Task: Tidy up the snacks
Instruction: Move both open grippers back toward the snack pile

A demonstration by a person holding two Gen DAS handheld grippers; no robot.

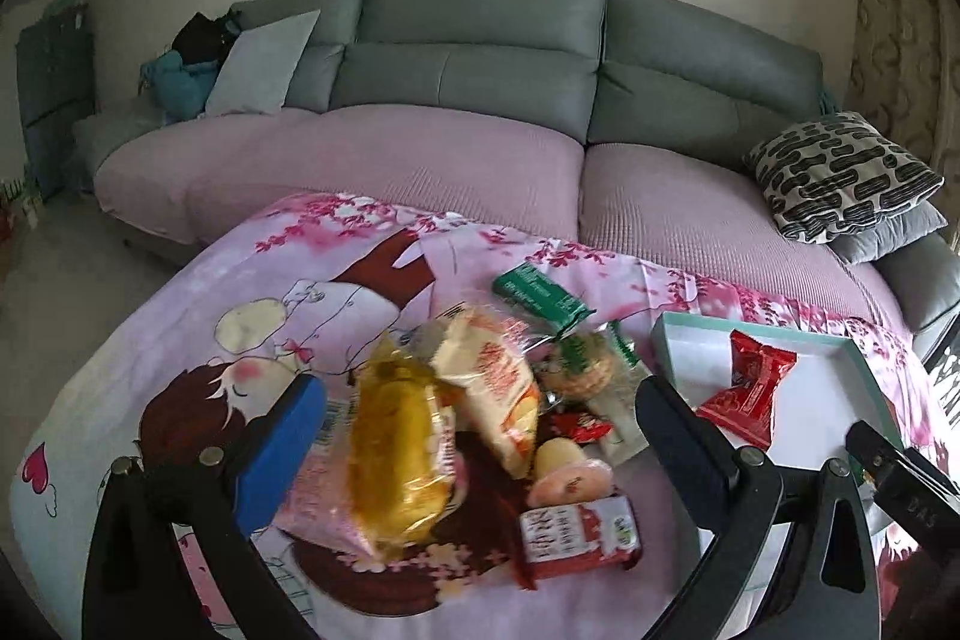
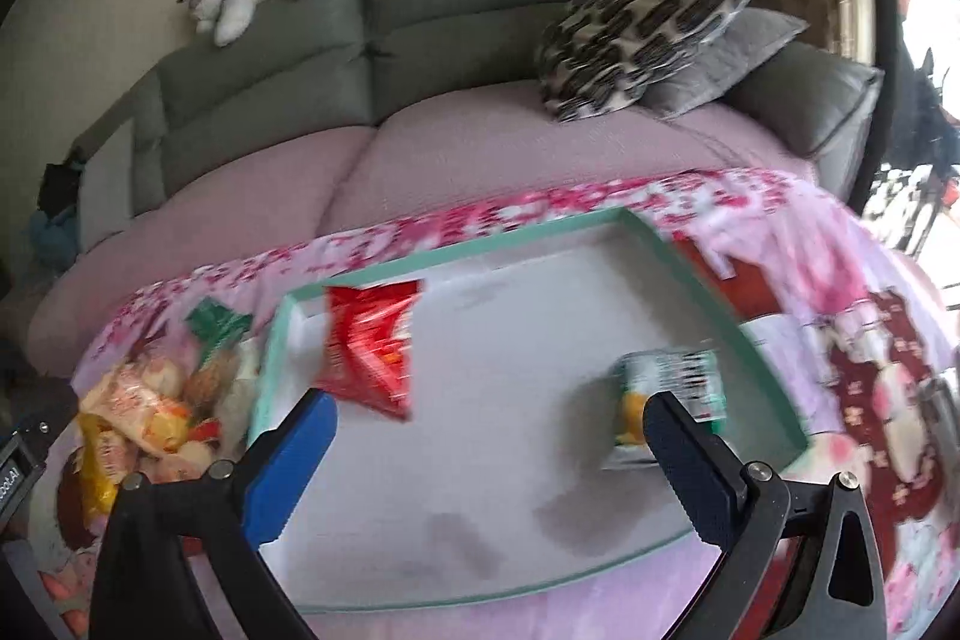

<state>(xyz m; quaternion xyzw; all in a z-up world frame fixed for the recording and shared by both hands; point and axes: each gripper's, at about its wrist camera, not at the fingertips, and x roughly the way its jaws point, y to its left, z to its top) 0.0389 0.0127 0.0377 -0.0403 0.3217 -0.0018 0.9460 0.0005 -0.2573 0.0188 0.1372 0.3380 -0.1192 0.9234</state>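
Both grippers gape empty; only the right view shows the tray's (image 2: 708, 274) green packet (image 2: 672, 388).

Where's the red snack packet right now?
The red packet lies inside the teal tray, near its far left corner in the right wrist view. The snack pile sits outside the tray to its left.
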